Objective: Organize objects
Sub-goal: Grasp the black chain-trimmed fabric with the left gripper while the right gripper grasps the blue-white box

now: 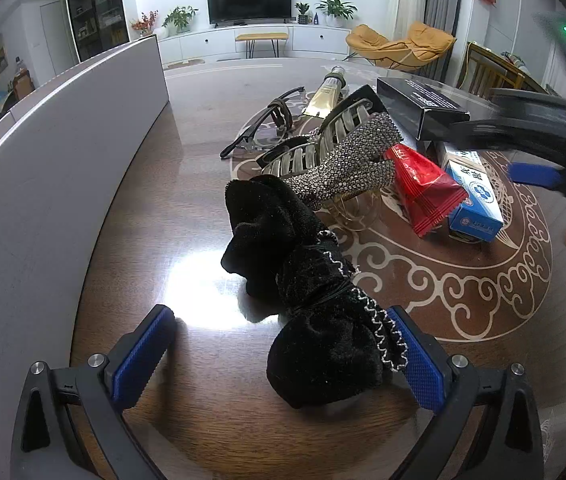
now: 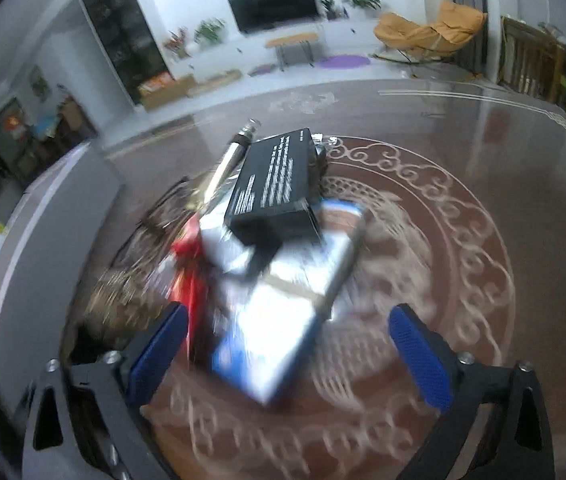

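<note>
1. Scrunchie [image 1: 303,292]: black velvet with silver trim, lying on the bench [image 1: 203,160] between the fingers of the left tool [image 1: 283,354]. It sits off-centre, its trim touching the right pad [image 1: 419,364], well clear of the left one.
2. Left tool: spread wide, holding nothing.
3. Handling note, a judgement: shift the tool a little to its right to centre the fabric, drop low to the bench, then close. Soft velvet will compress, so close fully.
4. Hair claw [image 1: 335,156]: rhinestone-covered, resting just behind the scrunchie and possibly touching it. Lift straight up to avoid snagging.
5. Red packet [image 1: 423,188] and blue-white box [image 1: 475,196]: beside the claw. Black box [image 1: 423,108] lies behind them, a gold tube [image 1: 327,94] and glasses [image 1: 271,128] farther back.
6. Right tool [image 2: 287,354]: spread wide, empty, hovering over the blue-white box [image 2: 283,320]. That view is motion-blurred, so contact cannot be judged.
7. Grey bin [image 1: 43,168]: its wall stands along the left of the bench, a likely destination.
</note>
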Demonstrator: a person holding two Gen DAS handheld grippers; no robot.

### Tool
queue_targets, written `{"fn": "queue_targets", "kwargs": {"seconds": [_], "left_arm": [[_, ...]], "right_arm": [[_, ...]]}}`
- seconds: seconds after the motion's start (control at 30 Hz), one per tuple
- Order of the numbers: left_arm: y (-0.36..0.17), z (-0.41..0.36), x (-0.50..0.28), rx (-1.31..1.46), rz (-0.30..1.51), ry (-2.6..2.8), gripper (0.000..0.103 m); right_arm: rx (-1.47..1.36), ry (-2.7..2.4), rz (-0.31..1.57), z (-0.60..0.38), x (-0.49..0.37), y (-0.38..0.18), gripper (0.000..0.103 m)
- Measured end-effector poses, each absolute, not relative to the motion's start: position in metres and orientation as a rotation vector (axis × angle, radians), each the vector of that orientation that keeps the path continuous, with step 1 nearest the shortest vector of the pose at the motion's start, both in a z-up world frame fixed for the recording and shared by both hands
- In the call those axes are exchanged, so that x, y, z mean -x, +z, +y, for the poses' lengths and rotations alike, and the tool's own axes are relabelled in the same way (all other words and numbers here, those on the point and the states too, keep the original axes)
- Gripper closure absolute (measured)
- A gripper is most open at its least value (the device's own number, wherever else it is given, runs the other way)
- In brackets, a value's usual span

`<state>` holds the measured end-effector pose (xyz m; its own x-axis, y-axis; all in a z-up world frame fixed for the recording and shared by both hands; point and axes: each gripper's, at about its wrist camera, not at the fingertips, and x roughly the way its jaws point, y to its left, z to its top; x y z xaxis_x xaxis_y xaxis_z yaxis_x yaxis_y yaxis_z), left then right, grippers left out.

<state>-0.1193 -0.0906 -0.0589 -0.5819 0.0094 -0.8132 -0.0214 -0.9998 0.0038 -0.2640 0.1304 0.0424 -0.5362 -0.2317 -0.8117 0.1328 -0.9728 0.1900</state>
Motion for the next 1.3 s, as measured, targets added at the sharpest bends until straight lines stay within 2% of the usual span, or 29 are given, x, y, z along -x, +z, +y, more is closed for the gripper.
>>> {"fn": "queue_targets", "kwargs": {"seconds": [0.03,0.07,0.1,0.13,0.2,0.33,0.67,0.73,0.77,0.8,0.87,1.07,1.3], "left_arm": [[-0.059,-0.090,0.118,1.428,0.021,2.779,0.000],[-0.059,-0.091,0.119,1.428,0.021,2.779,0.000],[-0.059,-0.091,0.119,1.428,0.021,2.778,0.000],[-0.059,-0.090,0.118,1.428,0.020,2.779,0.000],[-0.059,-0.090,0.118,1.429,0.021,2.778,0.000],[-0.059,-0.091,0.119,1.428,0.020,2.779,0.000],[-0.059,-0.090,0.118,1.428,0.020,2.779,0.000],[-0.059,-0.091,0.118,1.428,0.020,2.779,0.000],[-0.060,-0.091,0.118,1.428,0.020,2.779,0.000],[-0.060,-0.091,0.118,1.427,0.020,2.779,0.000],[-0.060,-0.091,0.118,1.427,0.020,2.779,0.000],[-0.060,-0.091,0.118,1.427,0.020,2.779,0.000],[-0.060,-0.091,0.118,1.427,0.020,2.779,0.000]], "right_arm": [[-1.453,-2.572,-0.143,0.121,0.278,0.035,0.010],[-1.503,-2.556,-0.138,0.116,0.285,0.029,0.016],[-1.538,-2.538,-0.135,0.112,0.289,0.024,0.027],[-1.567,-2.518,-0.133,0.110,0.292,0.019,0.030],[-1.518,-2.549,-0.062,0.107,0.286,0.021,0.044],[-1.436,-2.576,-0.005,0.124,0.261,0.022,0.059],[-1.333,-2.646,0.083,0.192,0.169,0.021,0.060],[-1.317,-2.654,0.089,0.197,0.162,0.021,0.058],[-1.306,-2.656,0.098,0.198,0.159,0.021,0.052],[-1.306,-2.657,0.114,0.199,0.158,0.020,0.036],[-1.315,-2.652,0.129,0.200,0.157,0.018,0.023],[-1.325,-2.637,0.147,0.201,0.159,0.009,0.008],[-1.350,-2.660,0.139,0.204,0.161,0.007,0.003]]}}
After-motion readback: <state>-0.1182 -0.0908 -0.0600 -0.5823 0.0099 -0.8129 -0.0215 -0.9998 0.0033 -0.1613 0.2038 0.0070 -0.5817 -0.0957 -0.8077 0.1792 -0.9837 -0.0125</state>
